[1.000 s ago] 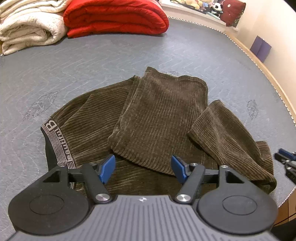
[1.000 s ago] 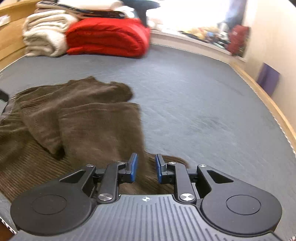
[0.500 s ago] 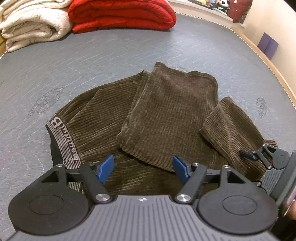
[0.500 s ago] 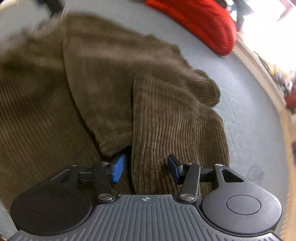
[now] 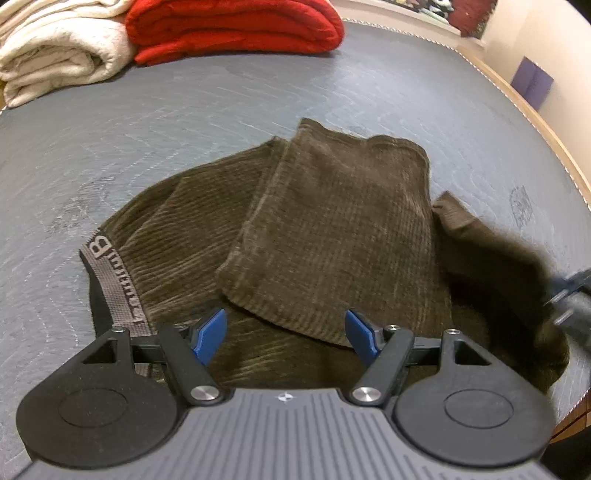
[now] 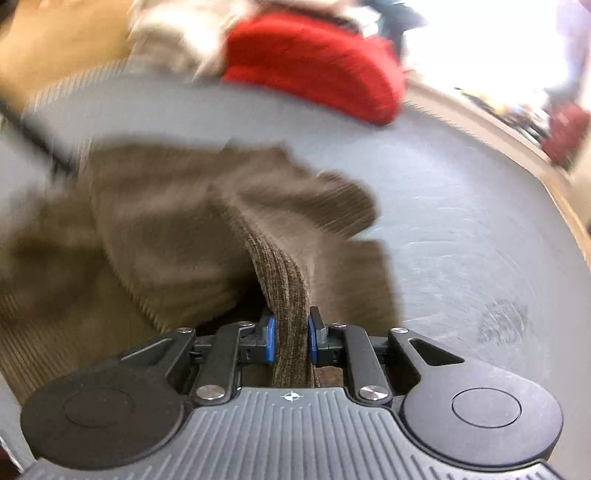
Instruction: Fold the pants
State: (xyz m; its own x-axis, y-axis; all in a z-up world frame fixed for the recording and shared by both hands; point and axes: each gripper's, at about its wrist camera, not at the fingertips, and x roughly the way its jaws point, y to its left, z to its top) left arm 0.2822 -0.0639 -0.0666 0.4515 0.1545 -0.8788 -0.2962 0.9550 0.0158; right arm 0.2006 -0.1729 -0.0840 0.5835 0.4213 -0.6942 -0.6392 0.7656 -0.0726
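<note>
Brown corduroy pants (image 5: pixel 332 236) lie crumpled on the grey bed cover, with the grey lettered waistband (image 5: pixel 118 284) at the left and the legs folded back over the body. My left gripper (image 5: pixel 286 336) is open and empty, just above the pants' near edge. My right gripper (image 6: pixel 290 338) is shut on a bunched fold of a pant leg (image 6: pixel 284 280) and lifts it; that view is blurred by motion. The right gripper (image 5: pixel 570 295) shows blurred at the right edge of the left wrist view, beside the raised dark leg (image 5: pixel 498 273).
A folded red blanket (image 5: pixel 236 26) and a cream blanket (image 5: pixel 55 51) lie at the far side of the grey bed cover (image 5: pixel 184 110). A wooden bed edge (image 5: pixel 535 122) runs along the right. A purple object (image 5: pixel 532 83) leans on the wall.
My right gripper has closed on the right pant leg and lifted it; that leg now rises. My left gripper has moved slightly closer and stays open.
</note>
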